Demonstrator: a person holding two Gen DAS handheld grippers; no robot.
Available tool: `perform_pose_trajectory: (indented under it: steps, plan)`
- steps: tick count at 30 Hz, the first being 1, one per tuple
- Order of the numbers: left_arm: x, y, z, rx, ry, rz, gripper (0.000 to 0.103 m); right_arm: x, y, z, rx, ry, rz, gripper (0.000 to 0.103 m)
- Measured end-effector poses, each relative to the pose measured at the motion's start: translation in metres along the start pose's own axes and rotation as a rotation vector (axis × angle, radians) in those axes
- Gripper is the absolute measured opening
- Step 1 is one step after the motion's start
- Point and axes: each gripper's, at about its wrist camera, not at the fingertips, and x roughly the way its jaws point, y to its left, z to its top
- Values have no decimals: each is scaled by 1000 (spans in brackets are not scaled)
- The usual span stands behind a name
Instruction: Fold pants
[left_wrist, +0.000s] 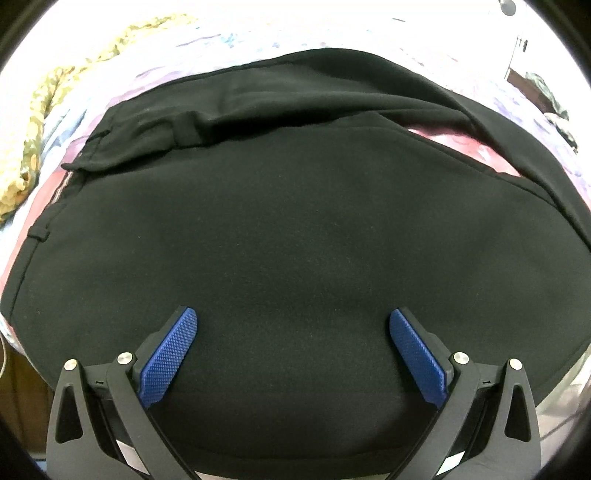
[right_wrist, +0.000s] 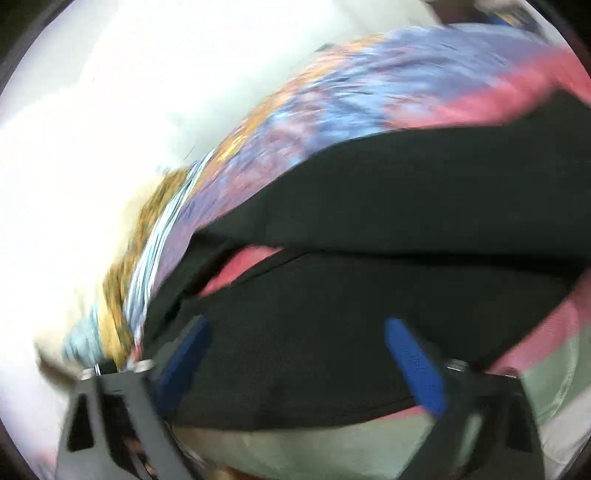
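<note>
Blue pads (left_wrist: 168, 360) of my left hand-held gripper (left_wrist: 293, 321) fill the bottom of its view, spread wide with nothing between them, hovering over the black pants (left_wrist: 295, 240). These lie spread on the bed, over a patterned bedspread (left_wrist: 92, 122) that shows pink and blue at the upper left of the frame. One layer of cloth lies doubled over along the top of the frame, with a belt loop (left_wrist: 184, 129) showing at upper left, so I judge a first fold is made or half made.

My right hand-held gripper (right_wrist: 295, 332) shows blurred; its jaws stand well apart over the pants' lower edge, and I see no cloth pinched in them.

Left to do, I judge: take an end and fold the pants across, then square them up.
</note>
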Motion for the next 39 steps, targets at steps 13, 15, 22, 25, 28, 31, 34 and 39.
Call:
perform_pose_trajectory:
  steps: [13,15,22,25,28,31,34,39]
  plan:
    - [-4,0,6,18,41,-8,103,-38,-54,36,227,-181,-292,13]
    - [-10,4,22,15,110,-37,102,-45,-49,43,223,-177,-253,9]
    - [-25,23,154,-213,40,-402,102,-105,35,80,-127,-244,-119,9]
    - [21,26,214,-385,116,-575,102,-119,57,84,-199,-255,-77,9]
    - [57,29,240,-500,158,-549,101,-137,68,80,-228,-265,-28,9]
    - [79,30,251,-550,199,-514,82,-153,73,78,-241,-276,30,9]
    - [89,30,249,-556,223,-517,9,-174,75,76,-258,-278,92,9]
    - [42,47,239,-553,107,-523,6,-167,51,90,-287,-201,-42,9]
